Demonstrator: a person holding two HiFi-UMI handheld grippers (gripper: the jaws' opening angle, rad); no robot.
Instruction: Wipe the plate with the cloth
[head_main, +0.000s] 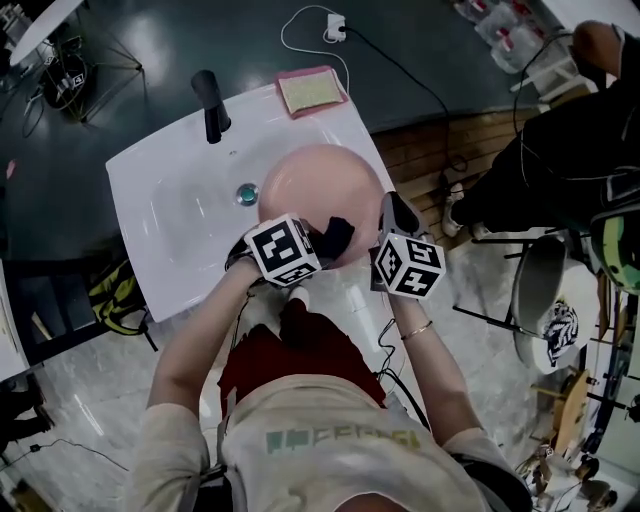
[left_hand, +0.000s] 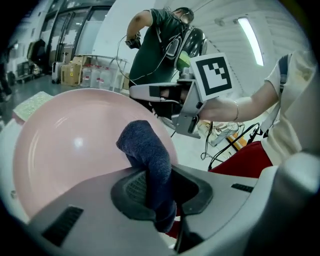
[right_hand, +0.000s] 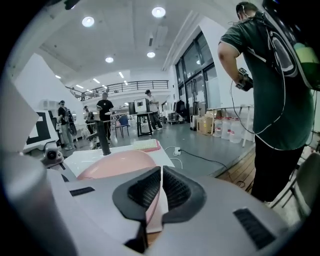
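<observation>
I hold the pink plate (head_main: 315, 180) above the white sink (head_main: 165, 195), tipped so its face looks toward me. My right tool (right_hand: 161, 192) is nearly closed, with only the thin rim on the plate's right side pinched between its pads. My left tool (left_hand: 160, 187) is clamped on the dark blue cloth (left_hand: 146, 145). A folded wad of the cloth sticks out past the jaws, and its tip lies at the near edge of the plate, touching the face or just off it; I cannot tell which.

I judge that both grasps are made and the cloth is at the plate, so the setup is done. The face looks smooth and glossy, with 1 bright highlight and no smear or streak that I can see, so nothing shows how much of it is already wiped. With the cloth at the near rim, most of the face lies beyond it. As I read it, the wiping itself is largely left to do.
</observation>
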